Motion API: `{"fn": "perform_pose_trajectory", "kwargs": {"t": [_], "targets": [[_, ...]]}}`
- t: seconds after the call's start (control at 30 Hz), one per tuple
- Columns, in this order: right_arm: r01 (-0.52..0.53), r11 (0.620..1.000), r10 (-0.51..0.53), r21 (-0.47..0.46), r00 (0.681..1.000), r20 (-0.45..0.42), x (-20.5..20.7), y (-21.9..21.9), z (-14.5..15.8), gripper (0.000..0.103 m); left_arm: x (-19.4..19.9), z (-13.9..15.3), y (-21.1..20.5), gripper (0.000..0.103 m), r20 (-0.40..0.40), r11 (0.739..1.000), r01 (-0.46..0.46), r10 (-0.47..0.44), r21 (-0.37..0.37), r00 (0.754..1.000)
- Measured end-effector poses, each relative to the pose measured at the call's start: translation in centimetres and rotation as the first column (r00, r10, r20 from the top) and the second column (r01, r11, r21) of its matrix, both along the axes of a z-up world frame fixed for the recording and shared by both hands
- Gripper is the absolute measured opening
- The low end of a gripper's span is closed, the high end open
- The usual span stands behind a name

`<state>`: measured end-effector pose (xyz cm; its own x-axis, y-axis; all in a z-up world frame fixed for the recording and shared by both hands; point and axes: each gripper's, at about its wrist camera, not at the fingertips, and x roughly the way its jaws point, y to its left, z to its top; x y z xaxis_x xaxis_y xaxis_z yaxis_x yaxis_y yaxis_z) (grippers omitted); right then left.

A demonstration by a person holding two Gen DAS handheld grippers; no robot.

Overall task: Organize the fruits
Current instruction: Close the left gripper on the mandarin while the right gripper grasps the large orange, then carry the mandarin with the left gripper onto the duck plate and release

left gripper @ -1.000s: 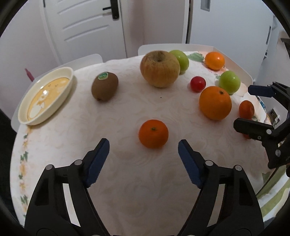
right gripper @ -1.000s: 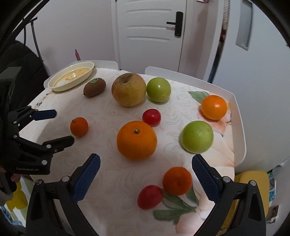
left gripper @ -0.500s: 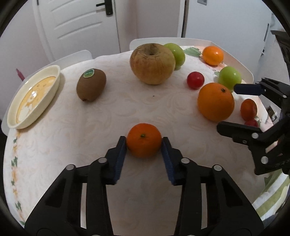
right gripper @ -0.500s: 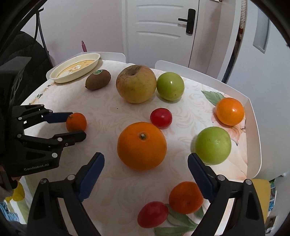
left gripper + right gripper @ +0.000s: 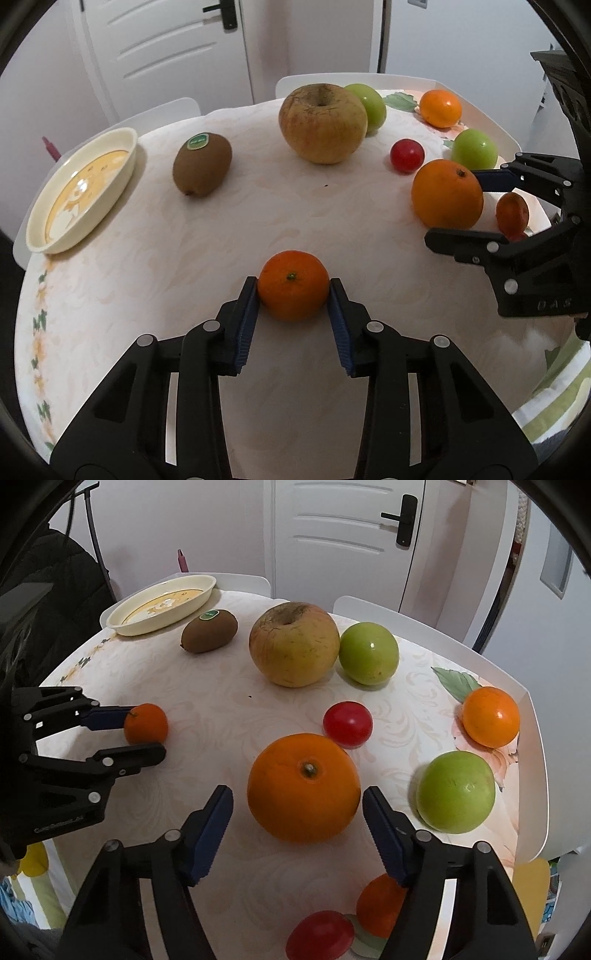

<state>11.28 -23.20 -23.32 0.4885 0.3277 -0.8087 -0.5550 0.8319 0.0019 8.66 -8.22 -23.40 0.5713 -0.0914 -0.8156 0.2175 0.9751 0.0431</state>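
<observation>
My left gripper (image 5: 292, 291) is shut on a small mandarin (image 5: 293, 285) resting on the round table (image 5: 184, 240); the mandarin also shows in the right wrist view (image 5: 146, 723). My right gripper (image 5: 297, 805) is open, its blue pads on either side of a large orange (image 5: 303, 786) without touching it. The orange also shows in the left wrist view (image 5: 447, 193). A cream oval dish (image 5: 81, 188) sits at the far left edge.
A kiwi (image 5: 202, 164), a big yellow apple (image 5: 322, 123), two green apples (image 5: 368, 653) (image 5: 455, 792), a persimmon (image 5: 490, 716), a red tomato (image 5: 347, 723), another mandarin (image 5: 380, 904) and tomato (image 5: 319, 936) lie on the table. White chairs stand behind it.
My left gripper moved forward and closed on the small mandarin. My right gripper moved forward until its open pads flank the large orange.
</observation>
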Motion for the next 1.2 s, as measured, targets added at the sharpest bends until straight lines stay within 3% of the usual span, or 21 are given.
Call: {"fn": "perform_pose_trajectory", "kwargs": {"t": [0.13,0.2,0.53,0.93,1.2], "targets": [[0.008,1.000,-0.008,0.004,1.000,-0.007,0.3,0.1,-0.1,0.062,-0.3,0.0,0.5,0.041,0.000,1.000,-0.016,0.016,-0.001,1.000],[0.016,1.000,-0.016,-0.002,1.000,-0.003,0.4,0.1,-0.1,0.055,-0.5,0.0,0.6,0.041,0.001,1.000,-0.024,0.024,-0.001,1.000],[0.024,0.999,-0.024,0.024,1.000,-0.003,0.3,0.3,1.3,0.054,-1.6,2.0,2.4,0.041,0.027,0.995,-0.098,0.099,-0.007,0.995],[-0.037,0.997,0.035,0.070,0.999,0.034,-0.6,2.2,7.3,0.054,-2.6,9.7,6.9,0.041,0.126,0.965,-0.261,0.261,-0.017,0.957],[-0.071,0.994,0.066,0.085,0.997,0.051,0.0,6.0,10.6,0.054,-0.8,13.0,12.1,0.041,0.175,0.956,-0.292,0.289,-0.013,0.941]]}}
